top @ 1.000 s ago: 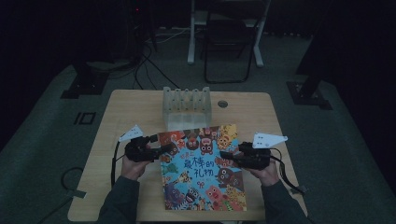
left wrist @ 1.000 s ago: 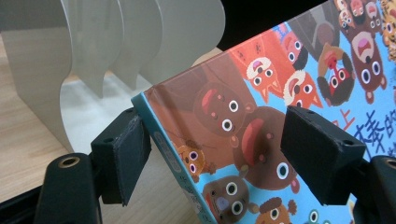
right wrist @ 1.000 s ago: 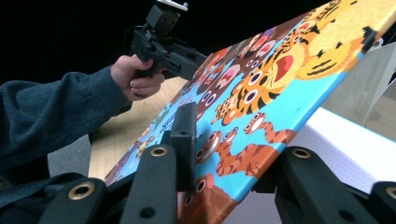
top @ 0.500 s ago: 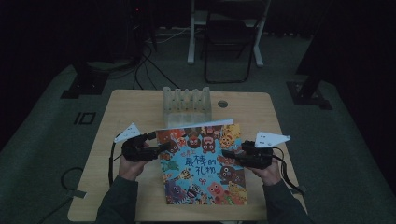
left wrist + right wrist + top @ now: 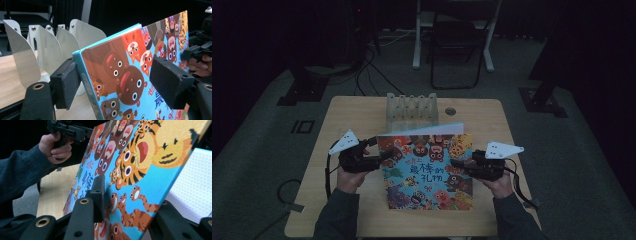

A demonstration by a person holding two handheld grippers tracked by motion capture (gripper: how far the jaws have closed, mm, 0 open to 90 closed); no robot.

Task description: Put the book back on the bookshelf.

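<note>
A picture book (image 5: 427,170) with a bright cover of cartoon animals lies between my hands on the wooden table (image 5: 357,115). Its far edge is tilted up off the table. My left gripper (image 5: 384,157) is shut on the book's spine side. In the left gripper view its pads (image 5: 68,85) sit on either side of the thick light-blue edge of the book (image 5: 130,75). My right gripper (image 5: 457,164) is shut on the opposite edge. In the right gripper view the cover (image 5: 140,170) stands between that gripper's (image 5: 130,207) jaws, with a white dotted sheet (image 5: 195,182) behind it.
A rack of pale upright dividers (image 5: 412,105) stands just beyond the book, and looms close in the left gripper view (image 5: 37,47). A small round hole (image 5: 450,111) is in the tabletop to its right. A chair (image 5: 457,40) and cables are on the floor beyond.
The left hand has risen and the book's far edge has lifted with it, showing a white strip along the top. The right hand has stayed in place.
</note>
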